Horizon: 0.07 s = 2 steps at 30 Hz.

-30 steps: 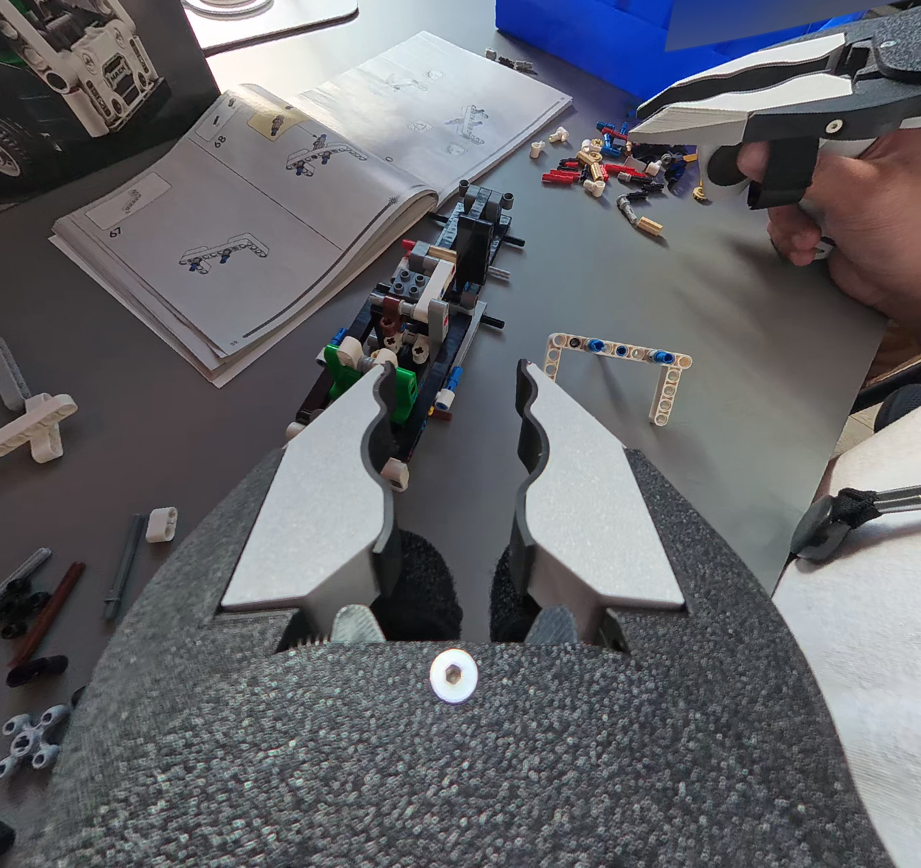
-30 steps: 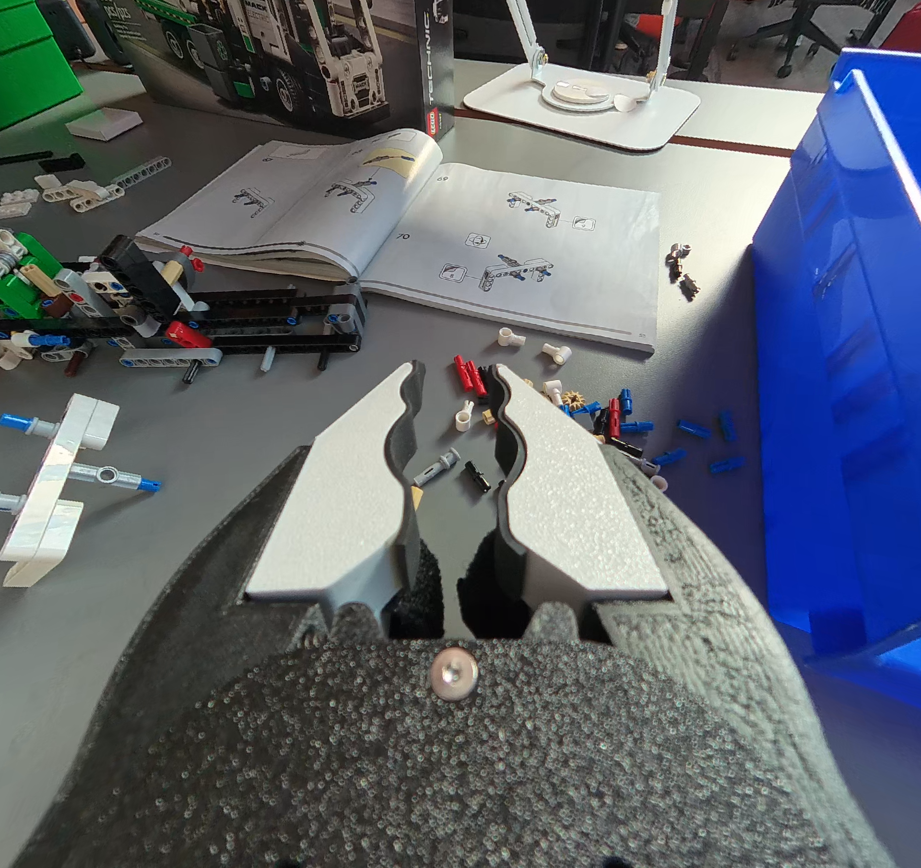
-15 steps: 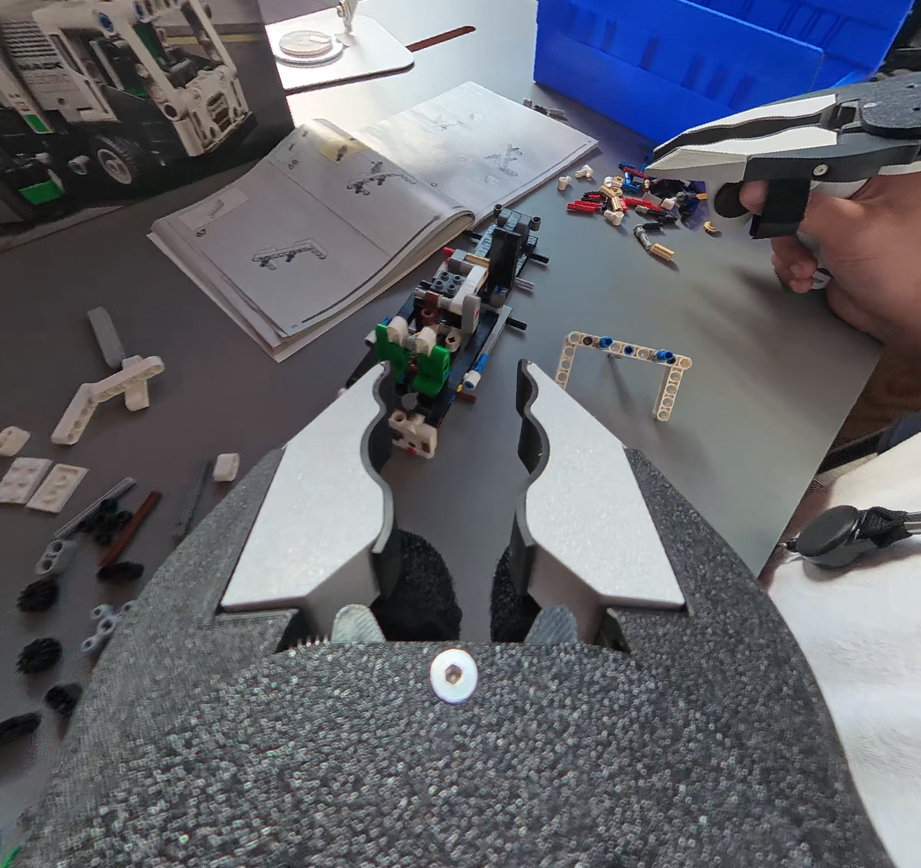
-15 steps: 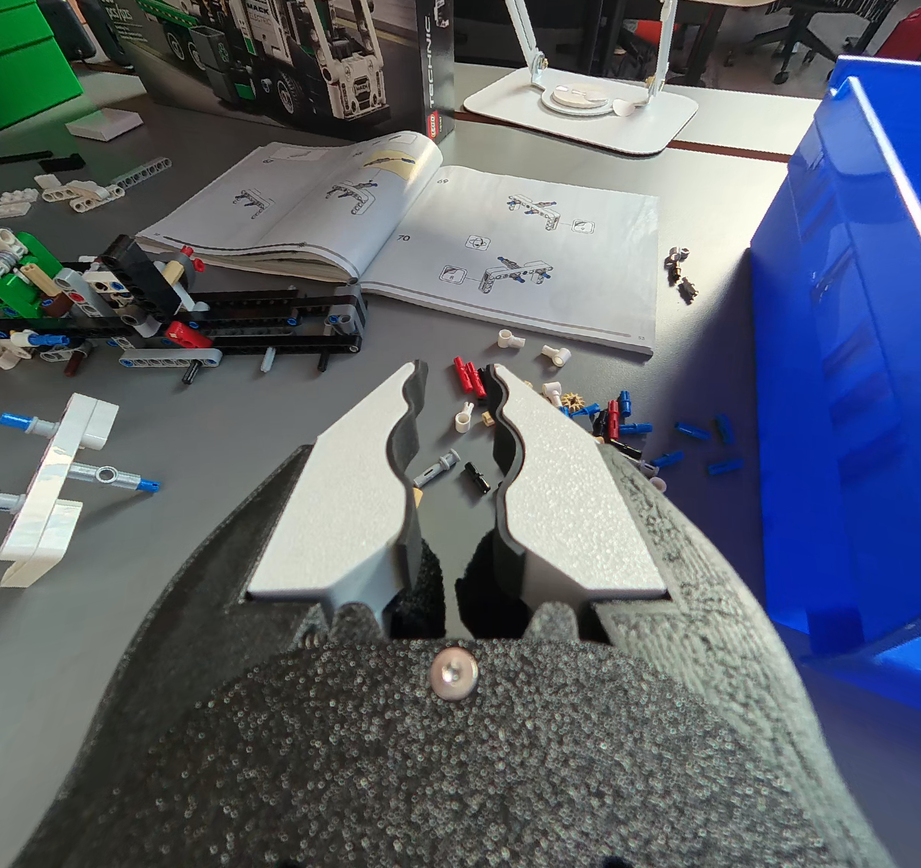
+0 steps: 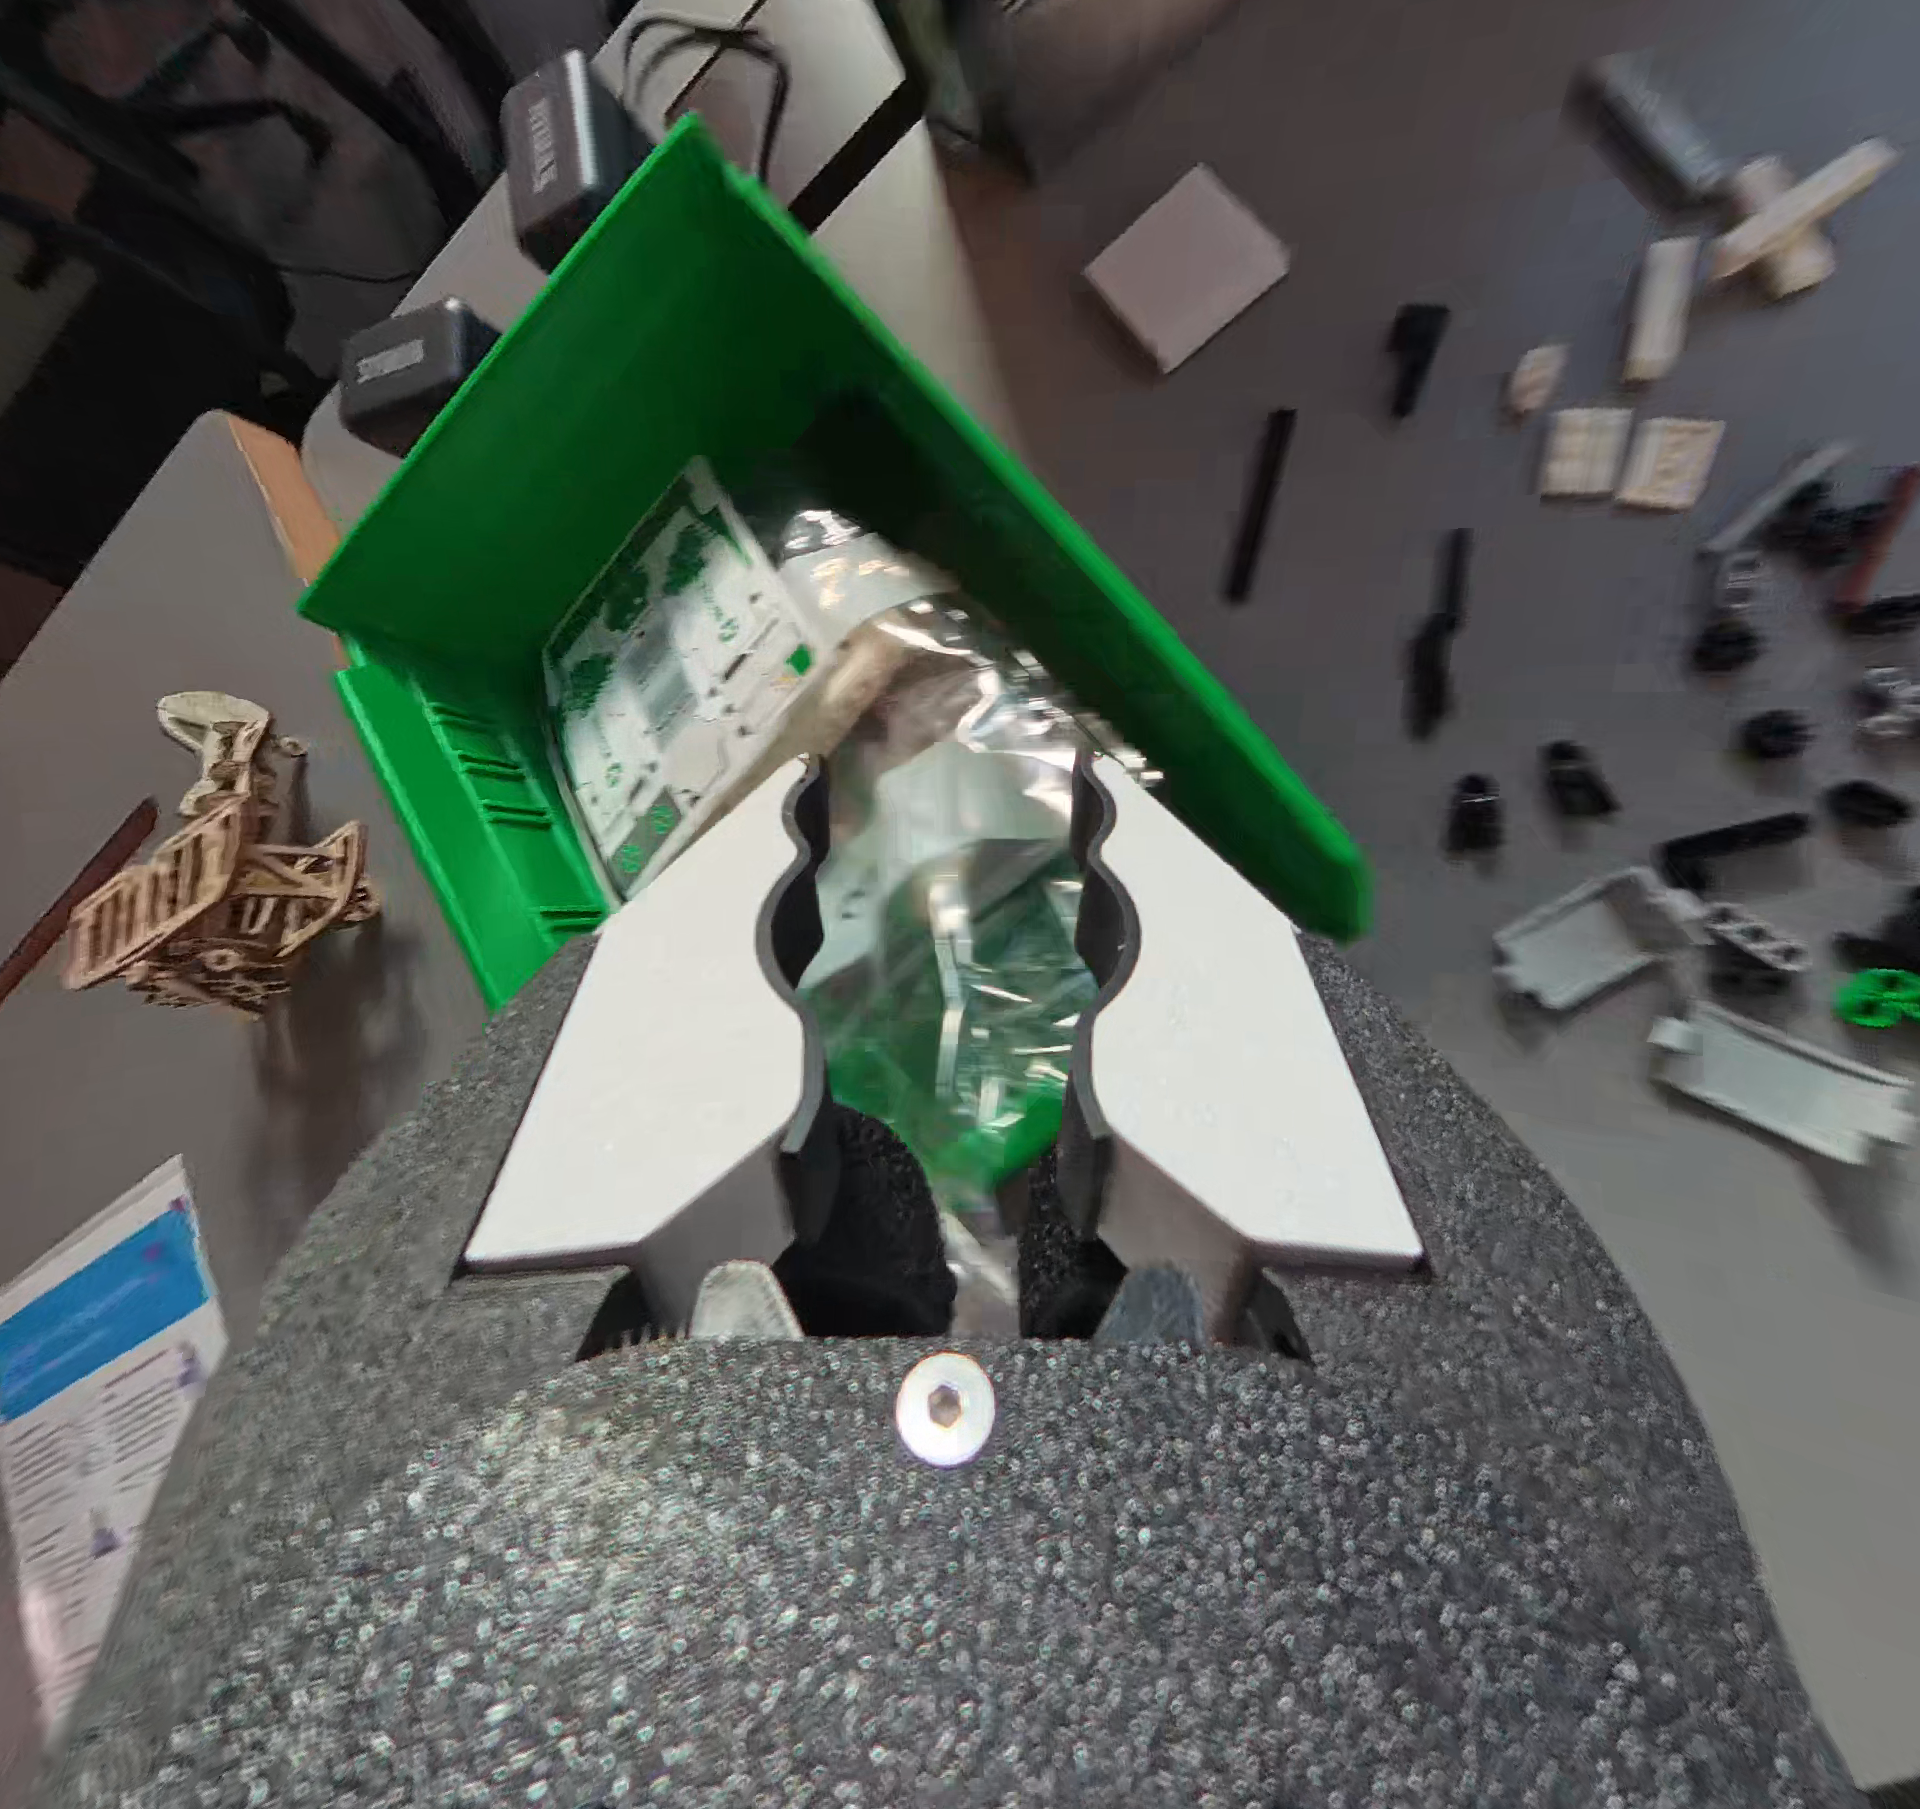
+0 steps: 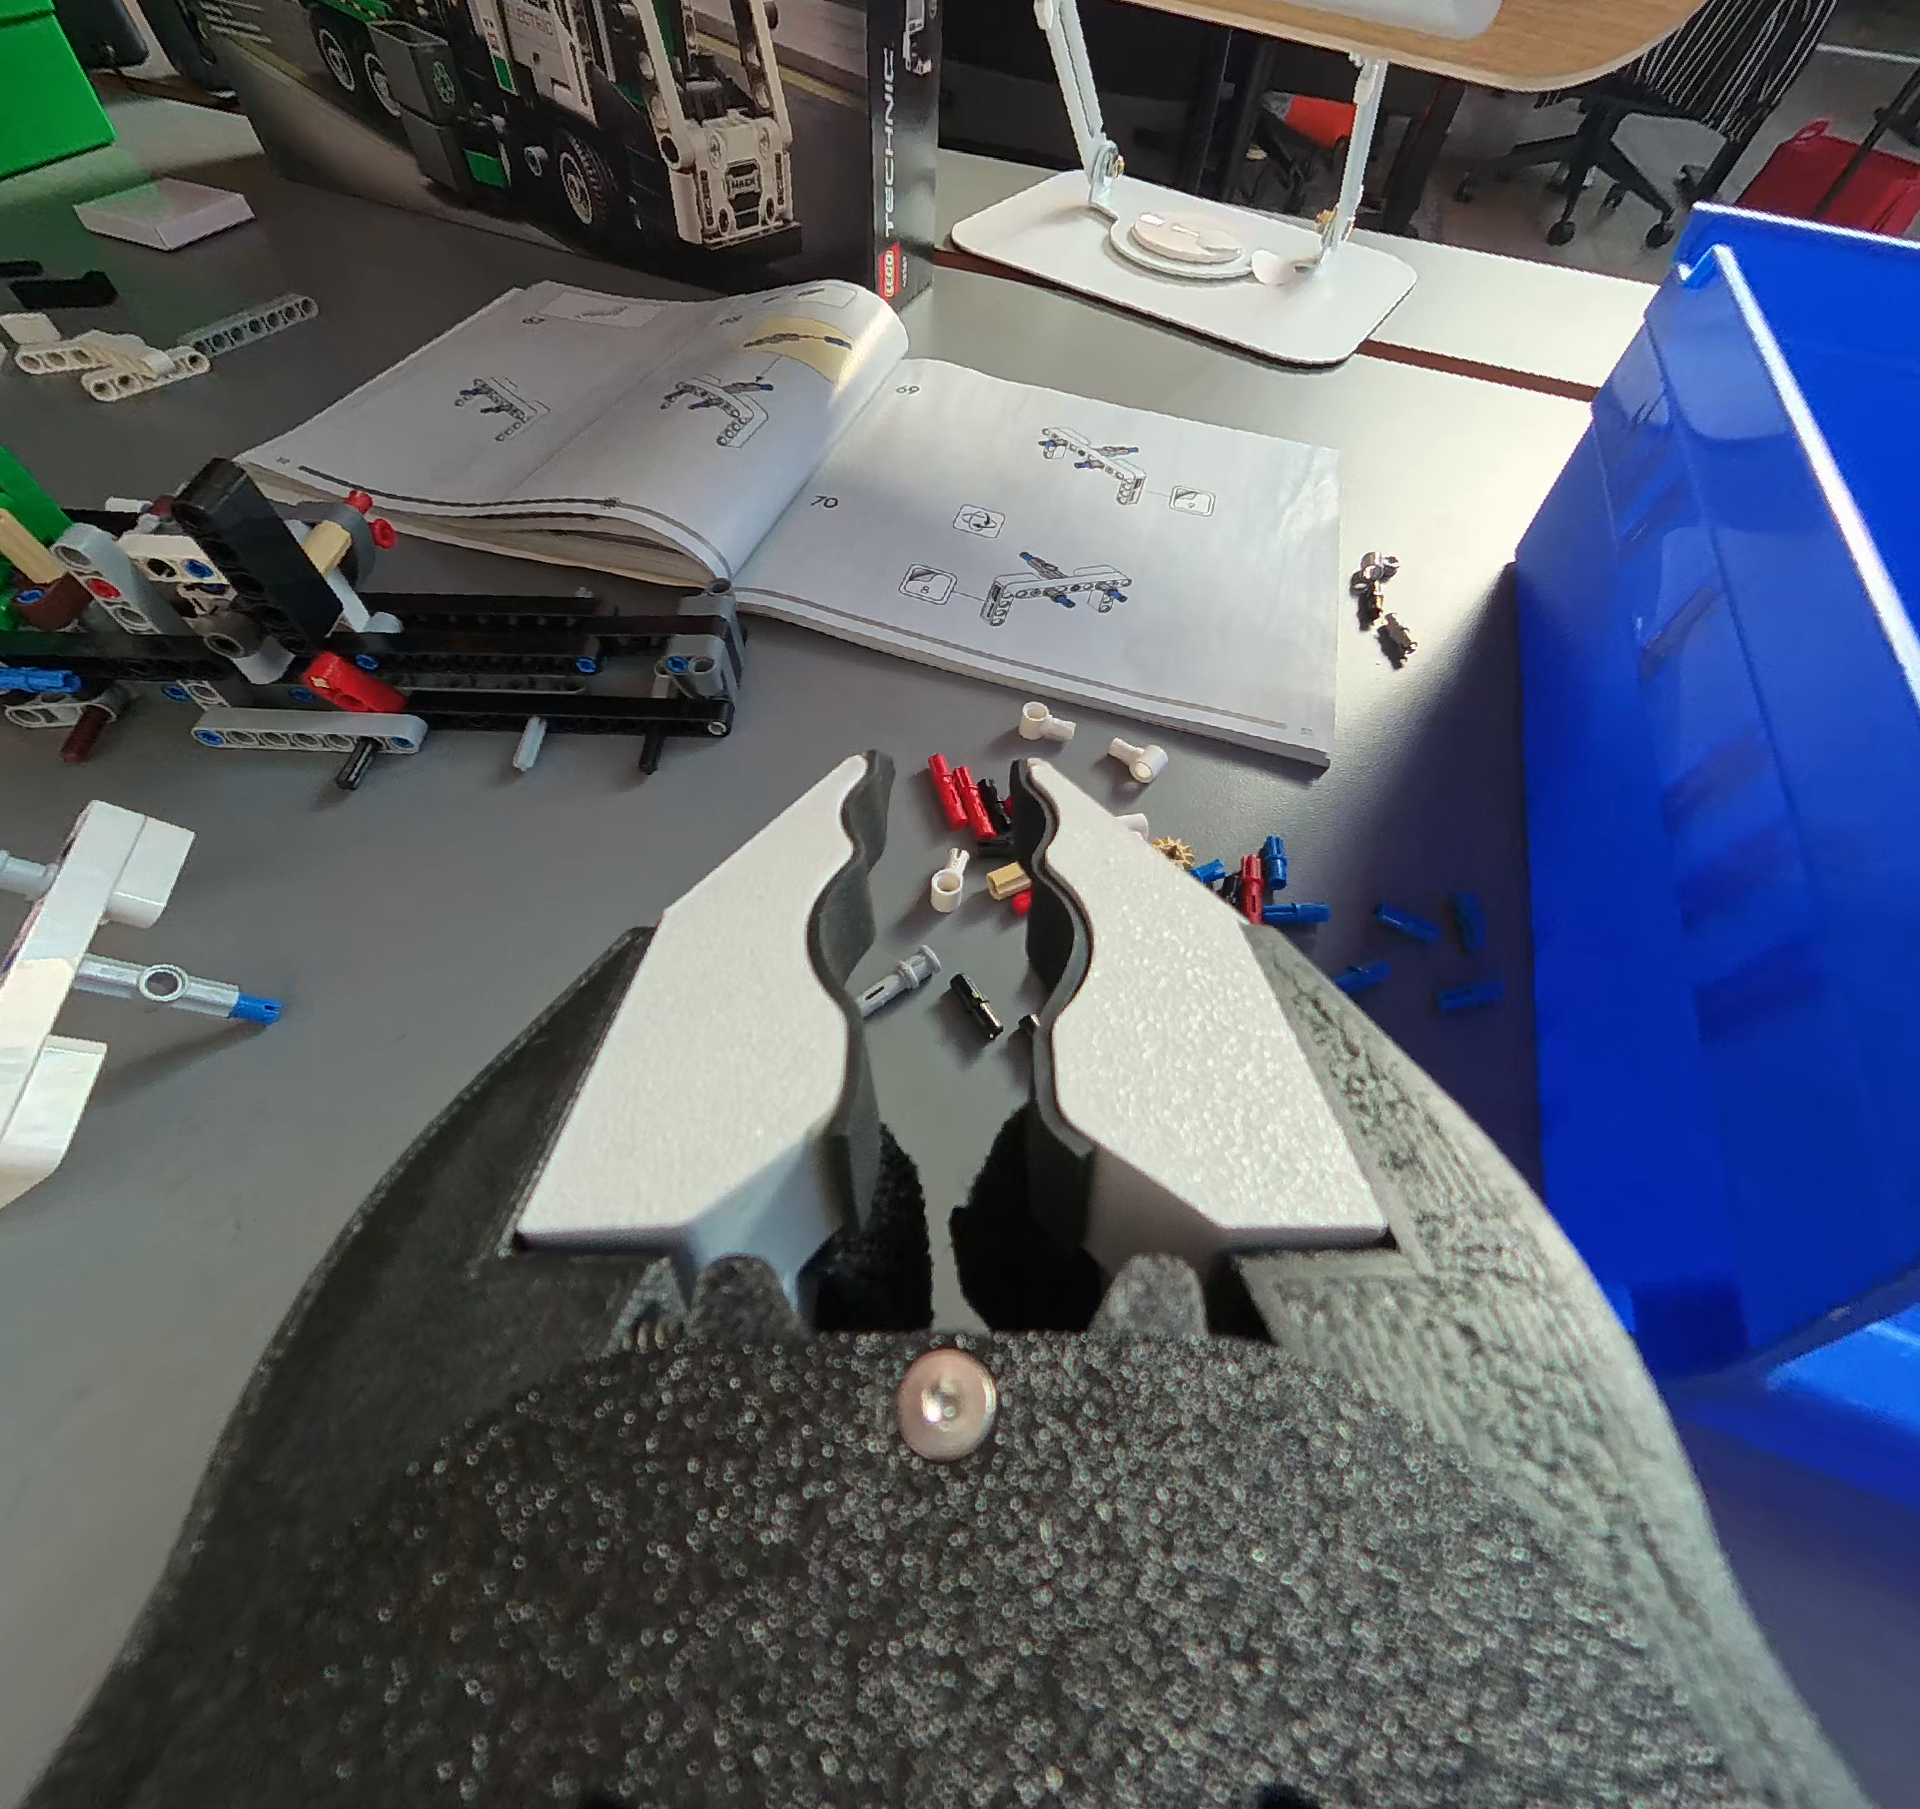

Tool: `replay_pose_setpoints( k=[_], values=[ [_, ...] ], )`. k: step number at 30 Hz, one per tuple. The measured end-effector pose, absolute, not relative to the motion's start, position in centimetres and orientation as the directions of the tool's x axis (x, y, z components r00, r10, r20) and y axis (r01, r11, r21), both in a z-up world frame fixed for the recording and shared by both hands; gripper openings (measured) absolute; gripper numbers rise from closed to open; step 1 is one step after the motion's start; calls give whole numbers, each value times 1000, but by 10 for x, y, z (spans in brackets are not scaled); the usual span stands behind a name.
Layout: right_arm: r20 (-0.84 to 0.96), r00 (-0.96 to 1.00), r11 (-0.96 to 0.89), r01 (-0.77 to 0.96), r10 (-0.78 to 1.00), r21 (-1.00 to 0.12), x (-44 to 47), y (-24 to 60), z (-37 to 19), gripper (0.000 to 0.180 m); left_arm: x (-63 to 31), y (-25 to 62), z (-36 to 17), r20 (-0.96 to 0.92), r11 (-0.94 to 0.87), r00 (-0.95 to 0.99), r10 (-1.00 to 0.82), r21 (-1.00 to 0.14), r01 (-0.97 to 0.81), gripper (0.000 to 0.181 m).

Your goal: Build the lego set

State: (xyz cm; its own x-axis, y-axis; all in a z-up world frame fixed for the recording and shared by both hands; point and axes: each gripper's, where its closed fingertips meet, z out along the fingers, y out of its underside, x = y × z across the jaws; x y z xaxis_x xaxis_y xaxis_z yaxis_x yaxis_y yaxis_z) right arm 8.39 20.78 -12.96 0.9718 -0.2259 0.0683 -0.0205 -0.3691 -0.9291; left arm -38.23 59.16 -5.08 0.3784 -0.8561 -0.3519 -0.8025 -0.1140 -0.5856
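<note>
Green bin (image 5: 644, 429) – clear bags; blue bin (image 6: 1745, 720); red/blue/black pins (image 6: 961, 795) – grey table (image 6: 416, 886).

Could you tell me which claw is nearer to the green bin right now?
Left. The left claw hangs open right over the green bin and its plastic bags; the right claw sits over loose pins near the blue bin.

Left claw (image 5: 943, 783) and right claw (image 6: 951, 772) both gape, empty.
</note>
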Motion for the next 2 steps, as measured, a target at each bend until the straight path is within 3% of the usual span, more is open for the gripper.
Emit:
replay_pose_setpoints(
  k=[2],
  values=[
    [72,969,-356,-17,-235,-934,85,206,-127,22,-405,647,-61,-430,-118,348,-833,-477,-871,44]
  ],
)
